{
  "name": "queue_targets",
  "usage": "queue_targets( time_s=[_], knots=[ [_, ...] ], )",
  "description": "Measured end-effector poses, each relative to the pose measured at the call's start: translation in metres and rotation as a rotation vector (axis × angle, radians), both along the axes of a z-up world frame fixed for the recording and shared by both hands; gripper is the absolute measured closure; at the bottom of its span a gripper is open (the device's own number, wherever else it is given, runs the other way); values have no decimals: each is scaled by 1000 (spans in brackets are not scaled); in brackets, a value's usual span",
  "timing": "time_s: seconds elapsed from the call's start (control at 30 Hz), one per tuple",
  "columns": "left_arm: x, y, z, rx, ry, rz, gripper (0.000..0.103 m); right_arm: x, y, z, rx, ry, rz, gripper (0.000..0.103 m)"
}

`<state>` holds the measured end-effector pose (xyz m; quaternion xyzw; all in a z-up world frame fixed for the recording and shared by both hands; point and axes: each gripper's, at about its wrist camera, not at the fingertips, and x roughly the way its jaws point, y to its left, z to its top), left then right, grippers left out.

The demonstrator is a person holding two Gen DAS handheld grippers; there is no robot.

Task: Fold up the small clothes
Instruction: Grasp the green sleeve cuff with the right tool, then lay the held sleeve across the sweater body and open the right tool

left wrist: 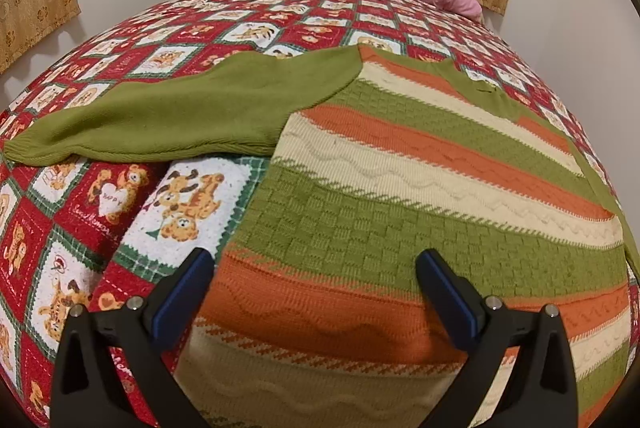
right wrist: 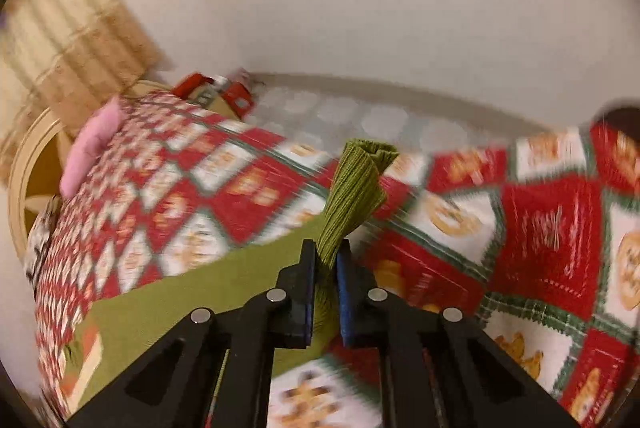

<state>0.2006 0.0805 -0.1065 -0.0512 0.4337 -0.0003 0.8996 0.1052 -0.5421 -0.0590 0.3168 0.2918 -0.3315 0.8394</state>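
Right wrist view was smeared with motion blur, so the bedspread (right wrist: 552, 224) pattern was hard to read, and the sweater's body ran out of frame at the lower left. The right gripper (right wrist: 326, 260) was clamped on the sweater's ribbed green cuff (right wrist: 356, 187), which stood up between its pads. In the left wrist view the striped green, orange and cream sweater (left wrist: 400, 187) lay flat near the bed's foot edge, one sleeve (left wrist: 160, 115) spread left. The left gripper (left wrist: 314, 268) hung over its hem, jaws wide apart.
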Motion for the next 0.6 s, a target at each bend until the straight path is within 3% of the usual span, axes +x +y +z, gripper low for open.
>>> queue_targets(
  time_s=[0.27,0.43,0.6],
  knots=[
    [2,1,0,-24,-8,-2,0,48,118,67,-59,-85,285,94],
    [-1,6,0,-49,-16,-1,0,96,222,64,-1,-112,517,94],
    [-4,14,2,-85,-37,27,0,143,317,37,69,-89,691,94]
  ],
)
